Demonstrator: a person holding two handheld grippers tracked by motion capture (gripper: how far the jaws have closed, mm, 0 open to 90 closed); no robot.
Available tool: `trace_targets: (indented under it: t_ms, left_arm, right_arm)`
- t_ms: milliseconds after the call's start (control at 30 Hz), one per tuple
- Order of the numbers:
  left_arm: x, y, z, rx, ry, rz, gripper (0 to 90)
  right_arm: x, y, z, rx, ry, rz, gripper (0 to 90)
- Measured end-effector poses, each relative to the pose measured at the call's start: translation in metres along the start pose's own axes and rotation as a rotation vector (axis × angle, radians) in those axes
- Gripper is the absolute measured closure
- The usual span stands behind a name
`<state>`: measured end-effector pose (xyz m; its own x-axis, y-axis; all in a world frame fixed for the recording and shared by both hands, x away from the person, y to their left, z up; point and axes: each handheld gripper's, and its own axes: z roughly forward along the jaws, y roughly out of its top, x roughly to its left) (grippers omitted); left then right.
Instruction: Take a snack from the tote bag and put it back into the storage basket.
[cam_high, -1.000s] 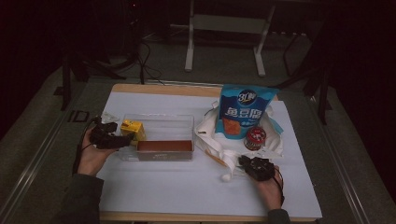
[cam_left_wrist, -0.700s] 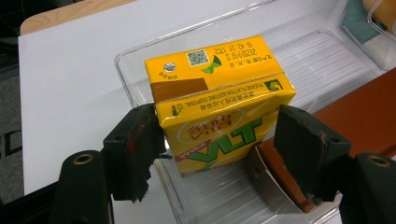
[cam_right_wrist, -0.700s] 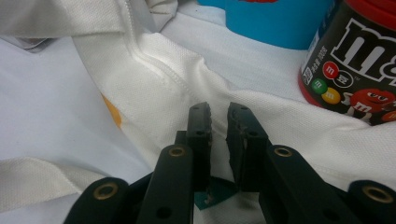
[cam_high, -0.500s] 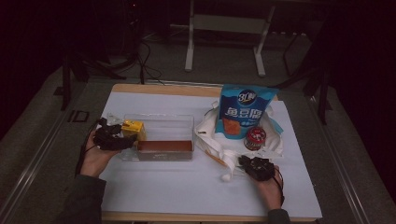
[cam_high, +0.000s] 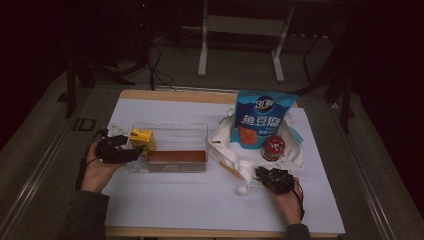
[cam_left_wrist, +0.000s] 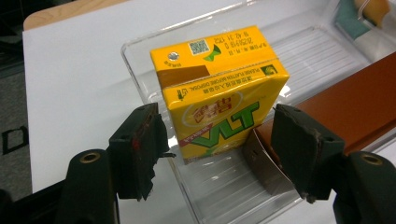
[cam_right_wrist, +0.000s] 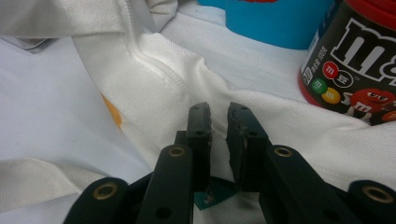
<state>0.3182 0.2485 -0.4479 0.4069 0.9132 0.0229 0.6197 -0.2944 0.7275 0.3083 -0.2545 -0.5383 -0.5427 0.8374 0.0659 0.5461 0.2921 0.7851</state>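
Left claw slid in from the tray's end, jaws narrowing | juice box upright between pads — untouched, apart | right claw nearly together, empty.

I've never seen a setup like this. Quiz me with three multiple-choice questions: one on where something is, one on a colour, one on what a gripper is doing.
1. Where is the yellow drink carton?
A. In the clear plastic bin
B. On the white tote bag
C. On the floor

2. What colour is the big snack pouch?
A. Green
B. Pink
C. Blue

3. How do the left gripper's jaws stand?
A. Clamped on the M&M's can
B. Spread on either side of the carton
C. Shut tight on nothing

Key: 1 A, the yellow drink carton stands inside the clear plastic bin. 2 C, the snack pouch is blue. 3 B, the left gripper has just been closing, with the carton between its jaws.
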Motion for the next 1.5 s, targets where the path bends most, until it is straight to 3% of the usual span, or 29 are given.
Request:
trace_targets:
  t_ms: [133,433,767,1200,1500]
  left_arm:
    - [0.001,0.0,-0.007,-0.02,-0.011,0.0,33.6]
    - [-0.005,0.01,-0.021,-0.051,-0.048,0.063,31.9]
    - [-0.01,0.019,-0.025,-0.087,-0.078,0.098,29.2]
    - [-0.018,0.028,-0.026,-0.098,-0.107,0.131,28.5]
    - [-0.033,0.038,-0.025,-0.082,-0.15,0.189,29.4]
  right_arm:
    - [0.0,0.0,0.0,0.0,0.001,0.001,79.0]
    - [0.0,0.0,0.0,0.001,0.005,0.005,78.9]
    - [0.0,0.0,0.0,0.002,0.005,0.007,78.8]
    - [0.0,0.0,0.0,0.0,0.003,0.005,78.1]
    - [0.0,0.0,0.0,-0.002,-0.003,0.0,77.6]
